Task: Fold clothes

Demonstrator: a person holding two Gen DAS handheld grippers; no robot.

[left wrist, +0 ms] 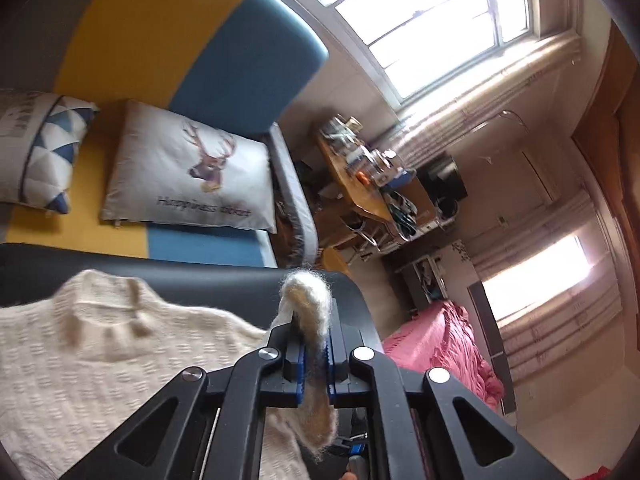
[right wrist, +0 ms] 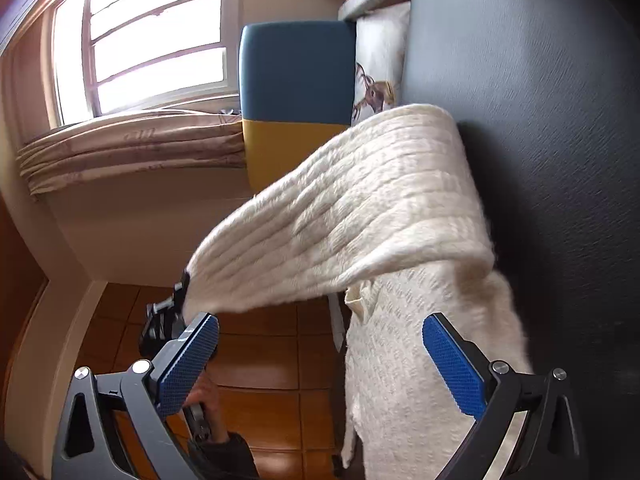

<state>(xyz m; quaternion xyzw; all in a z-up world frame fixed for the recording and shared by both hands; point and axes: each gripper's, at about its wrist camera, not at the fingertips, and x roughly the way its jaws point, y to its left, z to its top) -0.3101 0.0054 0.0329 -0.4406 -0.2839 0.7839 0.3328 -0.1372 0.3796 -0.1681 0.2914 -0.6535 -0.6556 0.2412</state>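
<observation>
A cream knitted sweater lies on a dark table, its collar toward the sofa. My left gripper is shut on the fuzzy cuff of its sleeve and holds it above the table. In the right wrist view the sleeve stretches from the sweater's body out over the floor to the left gripper. My right gripper is open and empty, its blue pads spread wide in front of the sweater's body.
A blue and yellow sofa with a deer cushion stands behind the table. A cluttered desk and a red bed lie beyond. The dark table fills the right of the right wrist view, with wooden floor below.
</observation>
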